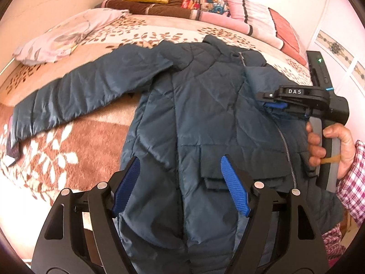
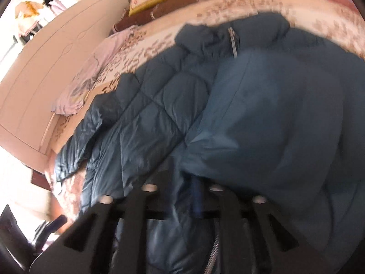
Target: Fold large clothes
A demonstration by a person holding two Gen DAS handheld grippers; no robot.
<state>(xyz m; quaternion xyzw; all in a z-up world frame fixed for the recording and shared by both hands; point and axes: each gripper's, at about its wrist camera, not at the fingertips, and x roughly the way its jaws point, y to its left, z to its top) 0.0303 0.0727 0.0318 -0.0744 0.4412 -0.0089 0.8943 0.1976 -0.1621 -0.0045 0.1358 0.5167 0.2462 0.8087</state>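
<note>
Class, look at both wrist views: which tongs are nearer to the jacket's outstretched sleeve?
Left. The left tongs hang open over the jacket's lower body, beside the outstretched sleeve. The right tongs are shut on the jacket at its far side from that sleeve.

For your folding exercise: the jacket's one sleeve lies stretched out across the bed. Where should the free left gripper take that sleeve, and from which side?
Probably at the cuff end of the sleeve. It lies flat, stretched away from the jacket, so the open left gripper can come in from the outer end and carry it back across the body.
</note>
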